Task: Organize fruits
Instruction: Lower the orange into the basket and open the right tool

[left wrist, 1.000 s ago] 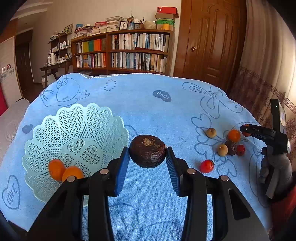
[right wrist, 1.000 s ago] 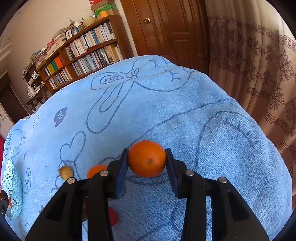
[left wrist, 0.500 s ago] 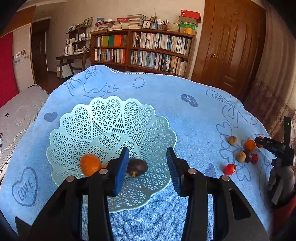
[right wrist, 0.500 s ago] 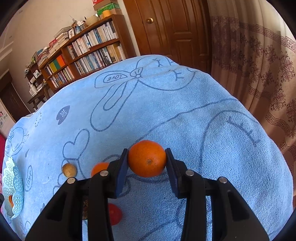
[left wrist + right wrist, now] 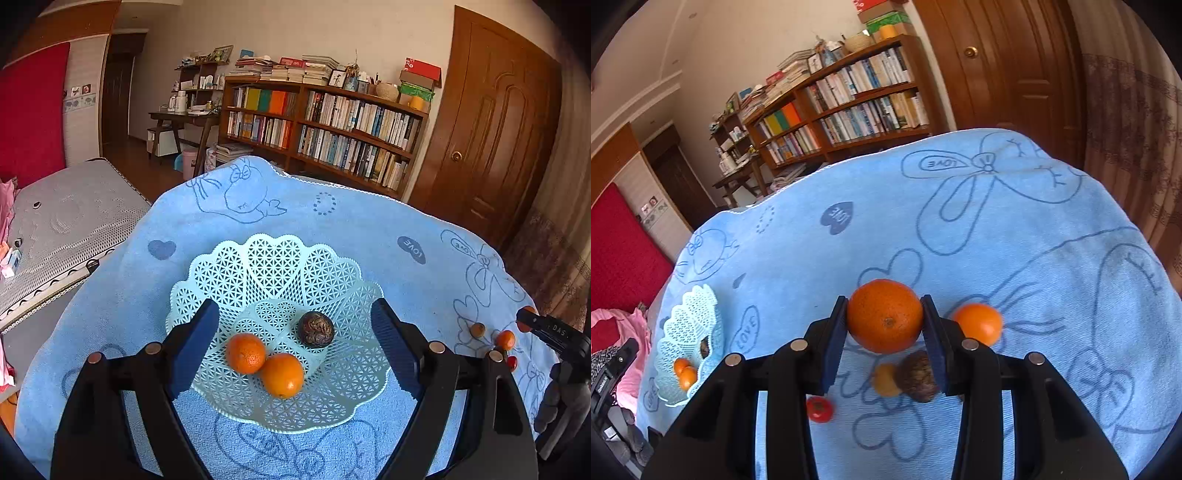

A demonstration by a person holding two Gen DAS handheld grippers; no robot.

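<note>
A pale green lattice basket (image 5: 273,258) lies on the blue towel and holds two oranges (image 5: 281,374) and a dark wrinkled fruit (image 5: 316,329). My left gripper (image 5: 291,347) hovers over the basket, open wide, with nothing between its fingers. My right gripper (image 5: 885,325) is shut on a large orange (image 5: 885,315), held above the towel. Under it lie a smaller orange (image 5: 977,324), a dark brown fruit (image 5: 918,374), a small yellow fruit (image 5: 884,380) and a red tomato (image 5: 820,408). The basket (image 5: 690,325) shows far left in the right wrist view.
The blue towel (image 5: 369,229) covers the table and drops off at its edges. A grey mattress (image 5: 62,225) lies to the left. A bookshelf (image 5: 321,122) and a wooden door (image 5: 491,122) stand behind. Loose fruits (image 5: 504,339) sit at the right edge beside the other gripper.
My left gripper carried the dark fruit over the basket, opened and let it drop inside, then opened wider. My right gripper swung left and rose with the orange still held.
</note>
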